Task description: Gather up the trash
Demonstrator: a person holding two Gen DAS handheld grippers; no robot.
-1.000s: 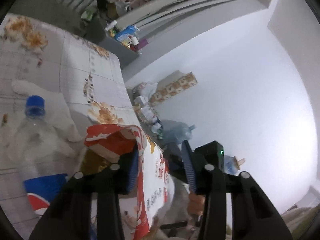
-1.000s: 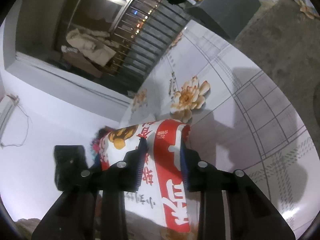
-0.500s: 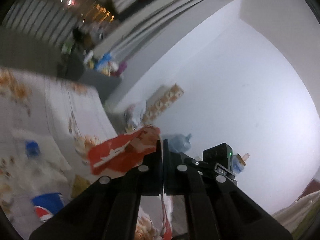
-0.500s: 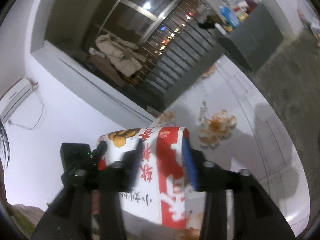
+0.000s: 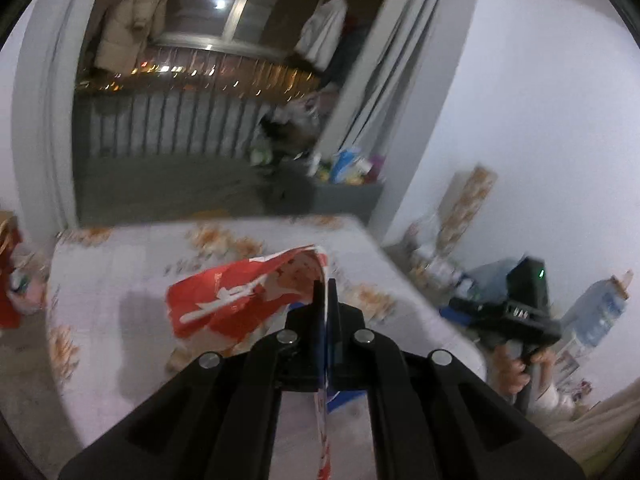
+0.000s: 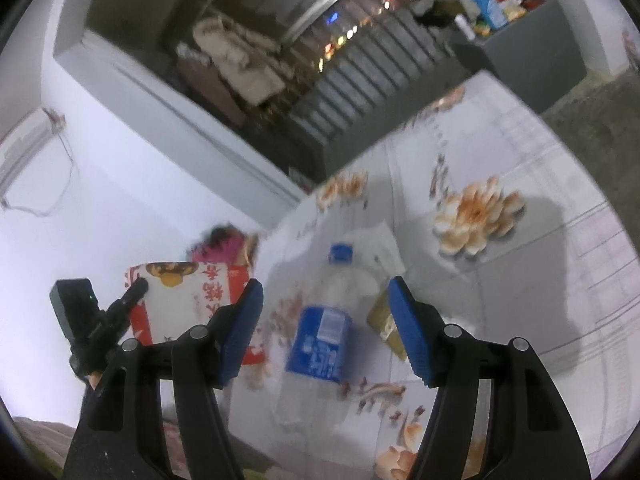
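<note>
L gripper (image 5: 325, 280) clamps red bag (image 5: 240, 300); R gripper (image 6: 324, 316) opening over bottle (image 6: 324, 320), cap away.

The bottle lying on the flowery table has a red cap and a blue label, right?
Not quite. The bottle has a blue cap, not a red one; the right wrist view shows it. The rest holds: it lies on the flowery table and wears a blue label.
</note>
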